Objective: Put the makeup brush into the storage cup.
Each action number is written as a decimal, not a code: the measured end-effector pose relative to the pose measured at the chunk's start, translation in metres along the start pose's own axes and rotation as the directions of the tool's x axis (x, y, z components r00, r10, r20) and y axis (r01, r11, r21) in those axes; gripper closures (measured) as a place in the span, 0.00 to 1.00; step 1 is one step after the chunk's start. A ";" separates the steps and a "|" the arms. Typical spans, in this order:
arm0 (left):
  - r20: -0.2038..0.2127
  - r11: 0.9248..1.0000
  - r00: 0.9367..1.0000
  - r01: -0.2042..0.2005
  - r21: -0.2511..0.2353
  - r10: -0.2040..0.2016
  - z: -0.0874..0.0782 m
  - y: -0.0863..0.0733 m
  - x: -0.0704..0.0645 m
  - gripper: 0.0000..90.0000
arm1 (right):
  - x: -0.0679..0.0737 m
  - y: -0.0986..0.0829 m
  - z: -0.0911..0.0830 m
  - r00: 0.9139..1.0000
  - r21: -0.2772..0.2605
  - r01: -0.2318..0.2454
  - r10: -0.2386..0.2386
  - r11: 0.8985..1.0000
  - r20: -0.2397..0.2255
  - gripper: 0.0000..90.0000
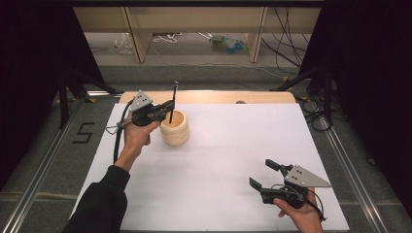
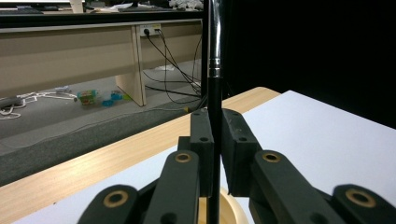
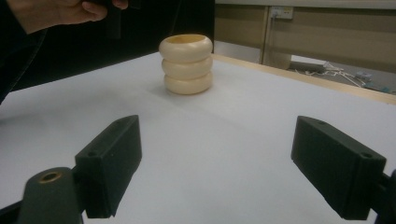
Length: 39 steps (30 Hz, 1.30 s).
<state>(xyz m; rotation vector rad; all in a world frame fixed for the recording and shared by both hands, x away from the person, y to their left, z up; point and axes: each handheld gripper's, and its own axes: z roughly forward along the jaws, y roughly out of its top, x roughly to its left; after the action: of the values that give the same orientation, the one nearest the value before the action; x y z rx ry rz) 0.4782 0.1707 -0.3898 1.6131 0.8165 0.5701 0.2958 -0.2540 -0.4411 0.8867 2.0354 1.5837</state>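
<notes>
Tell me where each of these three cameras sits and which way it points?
High view: above the person's side, looking forward and down on the table; forearms, hands and both claws show.
Left gripper view: rides the left claw, looking along its jaws shut on a black pen toward the table's far edge.
Right gripper view: rides the right claw, jaws apart, low over the table.
Shared: the right and high views both show the cream holder.

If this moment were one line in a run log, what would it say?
left gripper: shut on pen, upright over holder | right gripper: open, idle near table front edge | pen: not yet released
</notes>
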 end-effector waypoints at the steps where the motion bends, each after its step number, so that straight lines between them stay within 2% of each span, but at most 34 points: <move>1: 0.000 1.000 1.000 0.005 -0.002 -0.005 0.001 -0.001 0.000 0.93 | 0.000 0.000 0.000 1.000 0.001 0.007 -0.007 1.000 0.002 0.19; 10: -0.011 1.000 1.000 0.003 -0.024 -0.004 0.001 -0.001 0.003 0.93 | -0.001 0.000 0.000 1.000 -0.003 0.007 -0.007 1.000 0.000 0.19; 12: -0.008 0.999 1.000 0.015 -0.028 -0.015 0.001 -0.002 0.004 0.93 | 0.000 0.000 0.000 1.000 0.008 0.009 -0.009 1.000 0.004 0.19; 14: -0.007 1.000 1.000 0.007 -0.022 -0.007 0.002 -0.003 0.006 0.93 | 0.000 0.000 0.000 1.000 0.008 0.009 -0.009 1.000 0.003 0.19; 18: -0.011 1.000 1.000 0.019 -0.024 -0.020 0.004 -0.005 0.006 0.93 | 0.000 0.000 0.000 1.000 0.008 0.010 -0.010 1.000 0.004 0.19; 24: -0.013 1.000 1.000 0.011 -0.024 -0.012 0.006 -0.007 0.008 0.93 | 0.000 0.000 0.000 1.000 0.002 0.009 -0.009 1.000 0.005 0.19; 26: -0.015 1.000 1.000 0.022 -0.023 -0.022 0.007 -0.008 0.008 0.93 | 0.000 0.000 0.000 1.000 0.008 0.010 -0.010 1.000 0.002 0.19; 29: -0.018 1.000 1.000 0.011 -0.018 -0.012 0.008 -0.010 0.009 0.93 | 0.000 0.000 0.000 1.000 0.007 0.009 -0.009 1.000 0.002 0.19; 39: -0.024 1.000 0.999 0.023 -0.019 -0.024 0.011 -0.016 0.010 0.93 | 0.000 0.000 0.000 1.000 0.004 0.009 -0.009 1.000 0.001 0.19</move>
<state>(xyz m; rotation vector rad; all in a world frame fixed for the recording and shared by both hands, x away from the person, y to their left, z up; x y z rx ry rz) 0.4895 0.1724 -0.4085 1.5806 0.8450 0.5801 0.2963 -0.2541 -0.4417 0.8784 2.0392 1.5749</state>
